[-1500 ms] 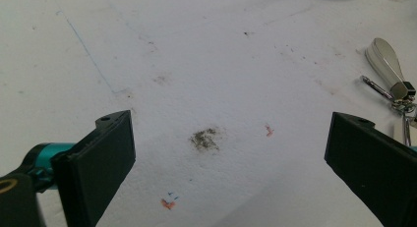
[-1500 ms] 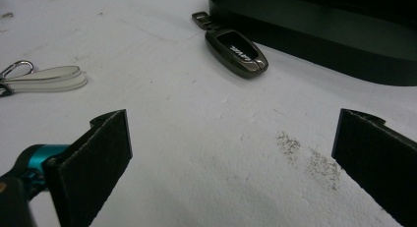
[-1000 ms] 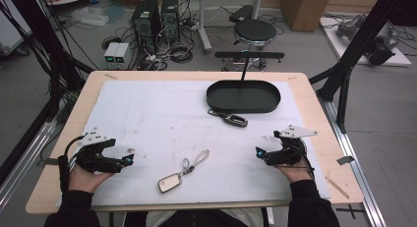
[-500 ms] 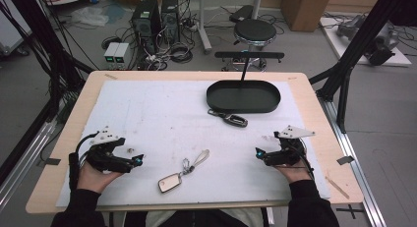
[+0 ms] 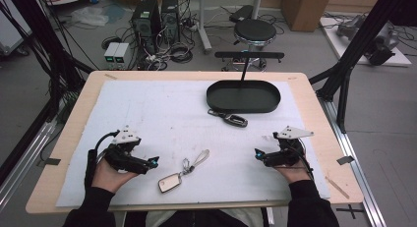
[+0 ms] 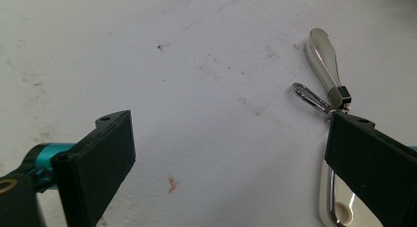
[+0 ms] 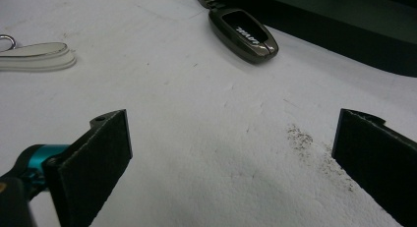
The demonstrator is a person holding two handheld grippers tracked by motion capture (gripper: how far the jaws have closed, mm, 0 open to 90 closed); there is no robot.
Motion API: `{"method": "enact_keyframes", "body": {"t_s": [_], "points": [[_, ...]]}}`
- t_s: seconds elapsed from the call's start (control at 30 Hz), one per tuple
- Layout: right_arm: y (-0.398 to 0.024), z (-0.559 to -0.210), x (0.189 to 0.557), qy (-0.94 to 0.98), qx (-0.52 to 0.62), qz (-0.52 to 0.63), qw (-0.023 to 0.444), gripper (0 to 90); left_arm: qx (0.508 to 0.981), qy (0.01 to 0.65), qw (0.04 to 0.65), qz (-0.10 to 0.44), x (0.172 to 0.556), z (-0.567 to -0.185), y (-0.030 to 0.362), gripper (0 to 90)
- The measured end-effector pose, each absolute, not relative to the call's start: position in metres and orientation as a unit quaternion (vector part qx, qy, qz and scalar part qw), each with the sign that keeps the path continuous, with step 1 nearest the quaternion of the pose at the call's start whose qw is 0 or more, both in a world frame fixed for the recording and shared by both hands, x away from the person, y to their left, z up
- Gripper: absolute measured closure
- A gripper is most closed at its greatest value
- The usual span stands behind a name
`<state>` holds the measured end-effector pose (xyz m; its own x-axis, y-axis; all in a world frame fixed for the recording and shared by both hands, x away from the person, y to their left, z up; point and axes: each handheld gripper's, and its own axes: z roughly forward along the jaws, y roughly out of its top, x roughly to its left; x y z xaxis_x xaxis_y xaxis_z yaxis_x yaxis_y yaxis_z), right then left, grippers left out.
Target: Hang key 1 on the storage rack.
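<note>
1. High view: we see 2 key items on the white mat (image 5: 147, 109). The pale key tag (image 5: 170, 182) with its metal clip and strap lies at lower centre of the frame, and the dark car key fob (image 5: 233, 119) lies just below the black oval tray (image 5: 216, 100) at upper centre right.
2. The tray looks empty to us, so we judge that nothing has been collected yet if the tray is the goal; both items lie on the mat, and neither is gripped.
3. Our left gripper (image 5: 153, 161) sits at lower left, near the key tag, its tips pointing toward it. In the left gripper view the jaws are spread wide with only mat between them; the key tag (image 6: 339, 210) is at the lower right edge, partly behind the right-hand jaw, and its strap (image 6: 324, 52) reaches to the upper right.
4. Our right gripper (image 5: 257, 154) rests at lower right, well apart from the fob. In the right gripper view its jaws are also released and hold nothing; the car key fob (image 7: 243, 34) lies at top centre, beside the tray (image 7: 344, 25).
5. We judge the work is at its start: the left approach to the tag is under way, and the grasp, lift and placing of both items remain.
</note>
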<state>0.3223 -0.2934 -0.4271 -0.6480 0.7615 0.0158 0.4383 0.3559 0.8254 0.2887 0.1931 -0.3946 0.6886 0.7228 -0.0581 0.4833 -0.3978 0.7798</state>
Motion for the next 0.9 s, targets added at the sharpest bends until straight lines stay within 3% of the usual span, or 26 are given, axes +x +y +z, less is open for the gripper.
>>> {"method": "enact_keyframes", "body": {"t_s": [0.5, 0.9], "points": [[-0.295, -0.426, 0.322, 0.799, 0.379, 0.427, 0.192, 0.8, 0.831, 0.358, 0.404, 0.134, 0.296, -0.390, 0.164, 5.4], [-0.296, -0.427, 0.323, 0.799, 0.381, 0.424, 0.192, 0.8, 0.867, 0.325, 0.360, 0.113, 0.307, -0.398, 0.117, 5.4]]}}
